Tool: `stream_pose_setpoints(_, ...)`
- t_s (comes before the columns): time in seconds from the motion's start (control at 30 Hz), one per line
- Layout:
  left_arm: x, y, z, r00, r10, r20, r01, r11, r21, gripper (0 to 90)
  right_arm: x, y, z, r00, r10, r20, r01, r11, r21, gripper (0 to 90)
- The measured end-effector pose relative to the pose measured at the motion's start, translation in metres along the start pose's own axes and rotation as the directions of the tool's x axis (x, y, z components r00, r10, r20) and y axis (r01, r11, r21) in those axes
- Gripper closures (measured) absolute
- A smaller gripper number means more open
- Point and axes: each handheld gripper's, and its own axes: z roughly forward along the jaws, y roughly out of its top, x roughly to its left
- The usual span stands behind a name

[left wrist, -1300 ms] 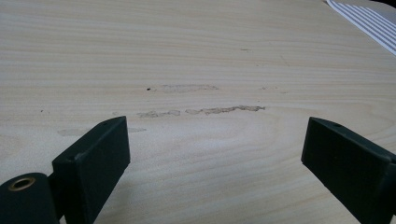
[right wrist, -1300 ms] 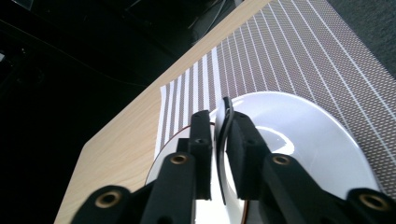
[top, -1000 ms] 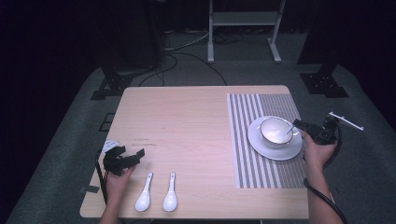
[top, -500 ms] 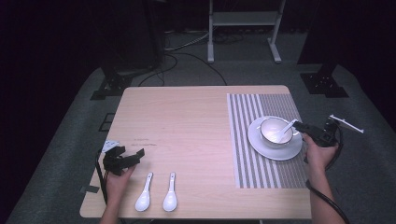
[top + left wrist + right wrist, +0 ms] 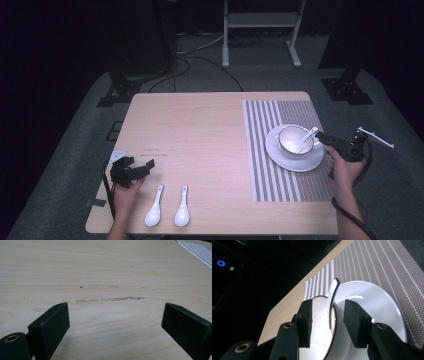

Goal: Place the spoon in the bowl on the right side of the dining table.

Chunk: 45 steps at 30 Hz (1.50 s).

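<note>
Light wood table (image 5: 200, 130), a few faint scuffs on the grain, dark room behind. Grey carpet around it, cables on the floor, black stand feet left and right, a white metal frame (image 5: 260, 20) at the far side. Striped grey placemat (image 5: 280, 175) covers the right part of the table.

On the mat sits a white saucer (image 5: 280, 152) with a white bowl (image 5: 292, 140) on it; bowl has a thin dark rim. Inside the bowl lies a white spoon (image 5: 306, 136), scoop down in it, handle leaning over the rim toward my right side. Two more white spoons (image 5: 167, 212) lie side by side on bare wood near the front edge, just beside my left hand.

My right gripper (image 5: 327, 323) is at the bowl's edge, jaws have just been opening, now about half wide; the spoon handle rises between them but the pads don't press it, I see gaps both sides. My left gripper (image 5: 115, 322) rests low over bare table, jaws wide apart, nothing between them
</note>
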Motion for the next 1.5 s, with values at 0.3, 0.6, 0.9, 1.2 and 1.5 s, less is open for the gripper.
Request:
stream_pose_setpoints(0.3,0.0,0.0,-0.001,1.0,0.003,0.0,-0.003,1.0,-0.003,6.6,0.007,-0.01,-0.009,0.9977,-0.035,-0.058,0.037,0.999,0.022,49.5)
stream_pose_setpoints(0.6,0.0,0.0,-0.001,1.0,0.0,0.003,0.0,1.0,-0.006,6.6,0.021,-0.018,-0.015,0.9893,-0.079,-0.123,0.086,0.995,0.053,41.7)
stream_pose_setpoints(0.9,0.0,-0.001,-0.001,1.0,0.0,0.001,0.0,1.0,-0.007,6.6,0.034,-0.027,-0.018,0.9791,-0.12,-0.164,0.134,0.988,0.078,37.7)
stream_pose_setpoints(1.2,0.0,-0.001,-0.001,1.0,0.003,0.001,-0.003,1.0,-0.006,6.6,0.033,-0.036,-0.021,0.9747,-0.119,-0.189,0.138,0.987,0.087,37.6)
stream_pose_setpoints(1.5,0.0,-0.001,-0.001,1.0,-0.001,0.003,0.002,1.0,-0.009,6.6,0.037,-0.046,-0.019,0.9682,-0.123,-0.218,0.15,0.983,0.109,37.0)
